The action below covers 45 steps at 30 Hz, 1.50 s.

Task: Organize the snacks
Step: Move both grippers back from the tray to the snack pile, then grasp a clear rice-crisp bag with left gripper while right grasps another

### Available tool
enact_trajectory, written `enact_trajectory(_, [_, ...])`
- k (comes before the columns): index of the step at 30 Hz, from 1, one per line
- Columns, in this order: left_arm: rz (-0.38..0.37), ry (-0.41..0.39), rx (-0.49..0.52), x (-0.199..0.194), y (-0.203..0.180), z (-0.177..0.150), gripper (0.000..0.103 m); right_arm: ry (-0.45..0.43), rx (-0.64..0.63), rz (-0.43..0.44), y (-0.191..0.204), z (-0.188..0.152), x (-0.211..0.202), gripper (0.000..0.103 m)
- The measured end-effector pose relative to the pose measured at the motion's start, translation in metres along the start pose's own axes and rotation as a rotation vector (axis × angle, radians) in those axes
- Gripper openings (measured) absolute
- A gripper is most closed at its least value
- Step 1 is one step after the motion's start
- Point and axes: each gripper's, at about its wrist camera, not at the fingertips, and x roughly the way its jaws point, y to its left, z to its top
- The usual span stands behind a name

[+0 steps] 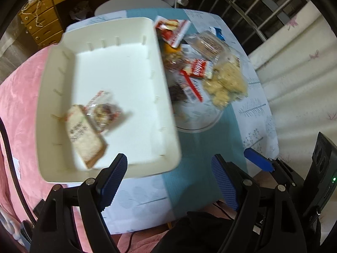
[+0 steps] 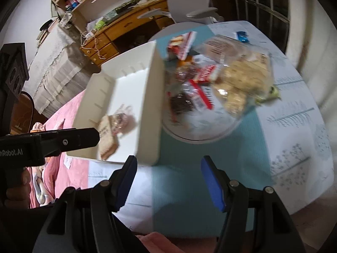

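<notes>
Both grippers hang empty over the table, between picks.

Left gripper [image 1: 169, 179] and right gripper [image 2: 168, 183] have their jaws apart with nothing between them. Two snack packets [image 1: 90, 124] already lie in the white bin [image 1: 52, 84]; the rest sit heaped on the round plate [image 2: 189, 135] just beside its wall. To my eye the next pick should be a top packet, like the red-and-white wrapper [image 2: 202, 92], pinched by a free edge so the pile isn't dragged along, then lifted clear over the bin wall.

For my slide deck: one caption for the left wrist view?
Open left gripper hovers over white bin holding two snack packets; more snacks heaped on plate.
</notes>
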Motion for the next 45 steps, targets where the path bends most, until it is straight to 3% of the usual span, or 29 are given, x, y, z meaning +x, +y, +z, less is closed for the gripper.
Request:
enact_trajectory(7, [-0.006, 0.003, -0.045, 0.010, -0.041, 0.016, 0.081, 0.031, -0.031, -0.030, -0.047, 0.020, -0.014, 0.063])
enact_trajectory(17, [0.024, -0.032, -0.182, 0.026, -0.073, 0.042, 0.081, 0.046, -0.201, -0.035, -0.089, 0.066, -0.021, 0.063])
enact_trajectory(29, [0.077, -0.016, -0.332, 0.074, -0.084, 0.069, 0.083, 0.030, -0.478, -0.049, -0.116, 0.101, 0.001, 0.063])
enact_trajectory(34, [0.096, -0.038, -0.389, 0.097, -0.075, 0.078, 0.083, 0.043, -0.496, -0.018, -0.128, 0.115, 0.026, 0.063])
enact_trajectory(38, [0.132, -0.011, -0.394, 0.121, -0.067, 0.086, 0.083, 0.041, -0.509, 0.018, -0.134, 0.120, 0.047, 0.064])
enact_trajectory(45, [0.142, 0.032, -0.398, 0.154, -0.062, 0.093, 0.083, 0.041, -0.558, 0.058, -0.138, 0.126, 0.076, 0.077])
